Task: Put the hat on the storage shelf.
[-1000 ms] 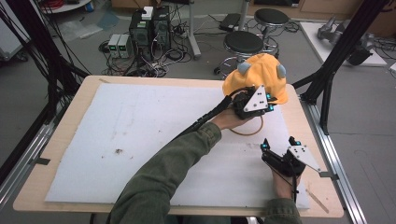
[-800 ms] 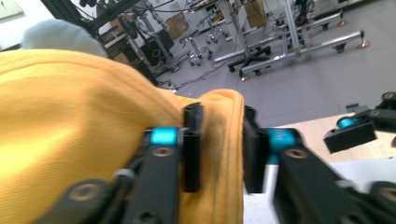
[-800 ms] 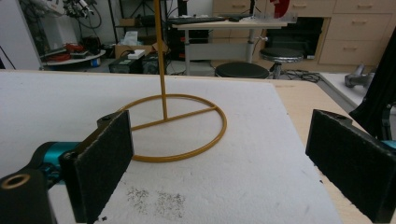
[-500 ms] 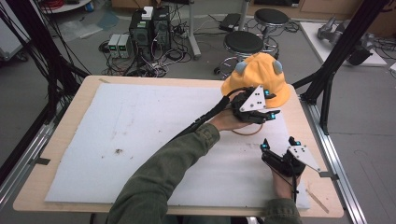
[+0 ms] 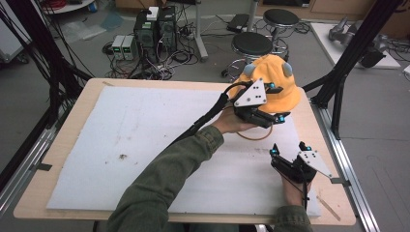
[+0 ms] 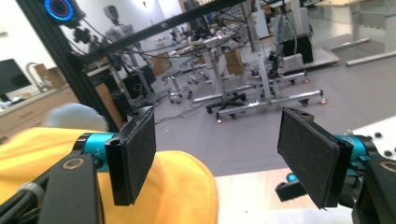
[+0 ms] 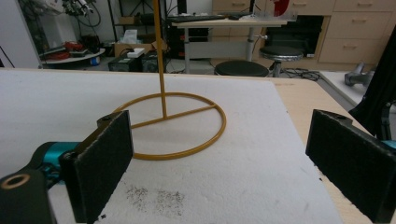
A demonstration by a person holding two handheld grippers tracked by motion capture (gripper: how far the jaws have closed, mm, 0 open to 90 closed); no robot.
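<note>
Just behind the left tongs (image 5: pixel 279 102) an orange hat (image 5: pixel 270 87) is sitting on top of a thin gold stand (image 7: pixel 161 65), w/ grey bumps on it. Left tongs are hanging wide open & have just been opening, nothing btwn the pads, hat's edge by the left pad. Right tongs (image 5: pixel 288 149) are resting open near the table (image 5: pixel 72 193) edge, nothing in them, pointing at the stand's ring base (image 7: pixel 173 125) on the white mat (image 5: pixel 145 145).
</note>
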